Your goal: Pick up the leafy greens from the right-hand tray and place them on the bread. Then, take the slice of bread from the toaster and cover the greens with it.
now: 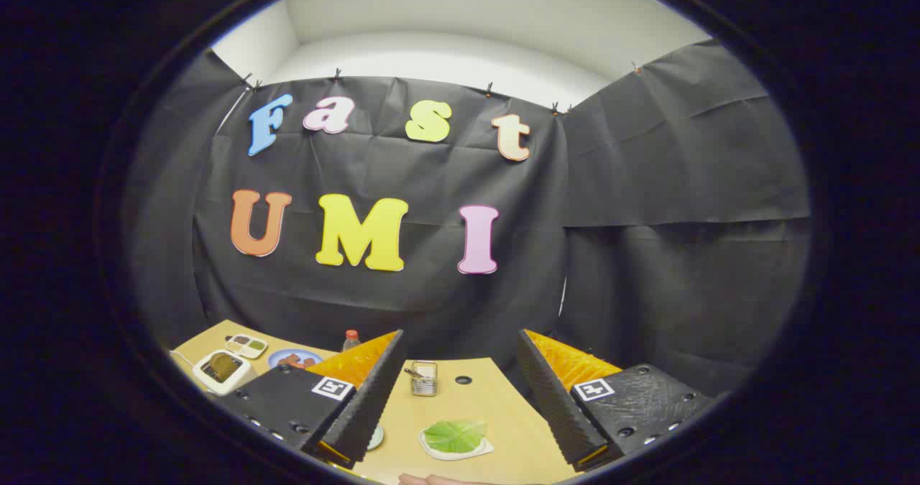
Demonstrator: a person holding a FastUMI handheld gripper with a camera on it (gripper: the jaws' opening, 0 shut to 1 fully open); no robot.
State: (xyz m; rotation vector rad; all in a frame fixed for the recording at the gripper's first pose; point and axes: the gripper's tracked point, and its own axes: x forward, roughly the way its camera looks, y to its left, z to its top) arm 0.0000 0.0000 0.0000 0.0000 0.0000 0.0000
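Note:
A flat green leaf (pixel 454 435) lies on a small white tray (pixel 474 451) on the wooden table, seen between my two fingers and below them. My gripper (pixel 461 335) is open and held above the table with nothing between its fingers. Off to the left beyond the left finger stands a white toaster (pixel 221 370) with a brown slice in its slot. A white plate (pixel 376 438) peeks out from behind the left finger; what is on it is hidden.
A small metal holder (pixel 424 379) stands ahead between the fingers, beside a dark hole (pixel 463 380) in the table. Far left are a blue plate (pixel 295 359), a compartment tray (pixel 246 345) and a red-capped bottle (pixel 351 339). A hand (pixel 431 479) shows nearest me.

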